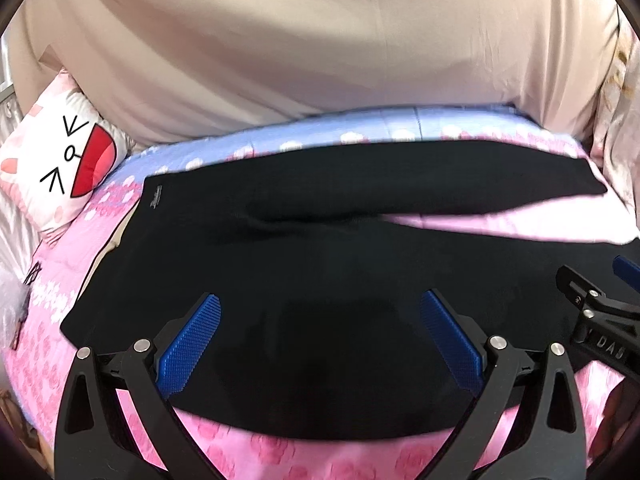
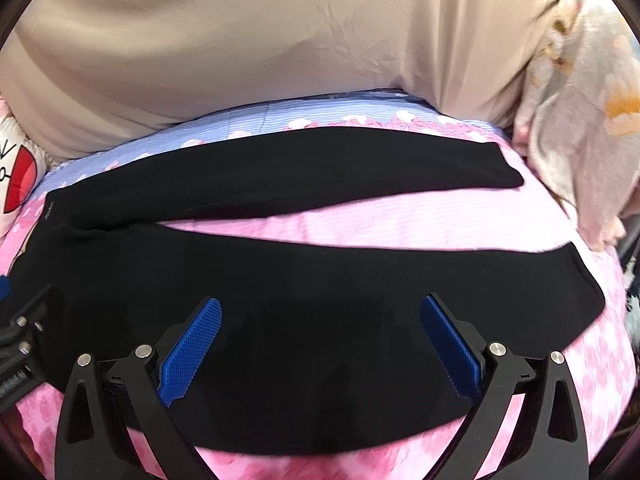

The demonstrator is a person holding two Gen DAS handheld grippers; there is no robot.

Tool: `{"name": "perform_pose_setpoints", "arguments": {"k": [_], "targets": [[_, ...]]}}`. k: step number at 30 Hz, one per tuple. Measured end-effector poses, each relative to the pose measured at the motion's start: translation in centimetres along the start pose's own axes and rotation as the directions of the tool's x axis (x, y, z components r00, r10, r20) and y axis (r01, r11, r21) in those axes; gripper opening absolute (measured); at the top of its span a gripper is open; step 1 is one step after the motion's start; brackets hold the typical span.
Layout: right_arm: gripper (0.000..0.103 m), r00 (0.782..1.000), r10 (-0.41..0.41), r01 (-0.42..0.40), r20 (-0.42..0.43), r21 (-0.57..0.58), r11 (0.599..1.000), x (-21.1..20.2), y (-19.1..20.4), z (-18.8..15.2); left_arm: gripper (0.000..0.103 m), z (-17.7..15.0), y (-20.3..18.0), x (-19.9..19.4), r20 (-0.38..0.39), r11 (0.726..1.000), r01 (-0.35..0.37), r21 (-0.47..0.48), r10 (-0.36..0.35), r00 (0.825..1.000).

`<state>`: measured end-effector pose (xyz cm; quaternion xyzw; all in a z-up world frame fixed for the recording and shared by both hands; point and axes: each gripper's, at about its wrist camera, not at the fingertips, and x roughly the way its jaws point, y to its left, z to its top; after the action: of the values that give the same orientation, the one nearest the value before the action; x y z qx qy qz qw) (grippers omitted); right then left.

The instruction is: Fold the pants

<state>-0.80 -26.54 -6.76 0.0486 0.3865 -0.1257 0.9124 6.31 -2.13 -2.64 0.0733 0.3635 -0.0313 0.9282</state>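
Black knit pants (image 1: 320, 264) lay flat on the pink floral bedspread (image 1: 280, 456) — left gripper (image 1: 320, 340) and right gripper (image 2: 320, 344) both spread wide, holding nothing.

You face a bed (image 1: 248, 456) with pink floral sheet, blue at its far edge. Beige curtain (image 1: 320, 40) behind it. Cartoon-face pillow (image 1: 60, 164) far left; floral cloth (image 2: 580, 120) right.

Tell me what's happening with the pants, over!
Left gripper open, right gripper open, both over the near leg. Black pants flat on pink bedspread, legs spread, unfolded. Nothing in the way.
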Motion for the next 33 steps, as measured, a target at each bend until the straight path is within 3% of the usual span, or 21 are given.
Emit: {"name": "perform_pose_setpoints", "arguments": {"k": [3,7,9,12,15,17,20,23,25,26,27,29,33], "targets": [[0.098,0.997,0.069,-0.071,0.019,0.069,0.995,1.7,-4.5,2.5,0.098,1.1,0.9,0.4,0.057,0.999,0.013,-0.046,-0.010,0.998],[0.098,0.998,0.027,-0.036,0.051,0.177,0.983,5.5,-14.1,7.2,0.098,2.4,2.9,1.5,0.084,0.990,0.001,-0.139,0.011,0.996],[0.098,0.998,0.006,-0.018,0.056,0.210,0.977,8.0,-19.2,9.8,0.098,3.0,3.3,2.6,0.043,0.992,-0.001,-0.128,0.007,0.999],[0.098,0.999,-0.021,0.015,0.025,0.232,0.973,12.1,-24.7,13.2,0.098,4.5,3.4,5.7,-0.069,0.997,-0.073,-0.023,0.072,0.995],[0.097,0.998,-0.050,0.058,-0.041,0.220,0.974,16.5,-27.6,15.5,0.098,5.4,4.8,7.4,-0.071,0.990,-0.137,-0.018,0.136,0.988],[0.095,0.997,-0.046,0.059,-0.063,0.221,0.973,18.9,-28.6,16.4,0.098,6.4,7.2,8.7,-0.095,0.990,-0.119,-0.076,0.112,0.989],[0.082,0.996,-0.015,0.035,-0.092,0.222,0.974,21.6,-29.3,17.2,0.098,7.7,11.8,10.7,-0.140,0.977,-0.061,-0.204,0.033,0.990],[0.081,0.995,-0.030,0.046,-0.091,0.181,0.982,22.6,-28.7,17.9,0.098,9.0,16.5,12.7,-0.159,0.960,-0.106,-0.259,0.066,0.985],[0.061,0.996,-0.019,0.032,-0.082,0.170,0.985,22.7,-28.4,18.3,0.098,10.0,20.4,14.2,-0.159,0.944,-0.162,-0.287,0.119,0.980],[0.046,0.997,-0.007,0.020,-0.079,0.173,0.985,22.7,-28.3,18.4,0.098,10.4,21.9,14.9,-0.160,0.936,-0.191,-0.297,0.148,0.976],[0.021,0.997,0.000,0.013,-0.075,0.176,0.984,22.6,-28.3,18.5,0.098,10.9,23.6,15.7,-0.160,0.926,-0.213,-0.312,0.169,0.972],[0.014,0.995,0.073,-0.059,-0.063,0.208,0.976,22.3,-28.2,18.4,0.098,12.0,27.1,17.7,-0.141,0.917,-0.212,-0.337,0.174,0.975],[0.014,0.998,0.036,-0.026,-0.048,0.198,0.980,22.1,-27.6,18.6,0.098,13.4,31.0,21.9,-0.164,0.902,-0.235,-0.362,0.187,0.969]]}}
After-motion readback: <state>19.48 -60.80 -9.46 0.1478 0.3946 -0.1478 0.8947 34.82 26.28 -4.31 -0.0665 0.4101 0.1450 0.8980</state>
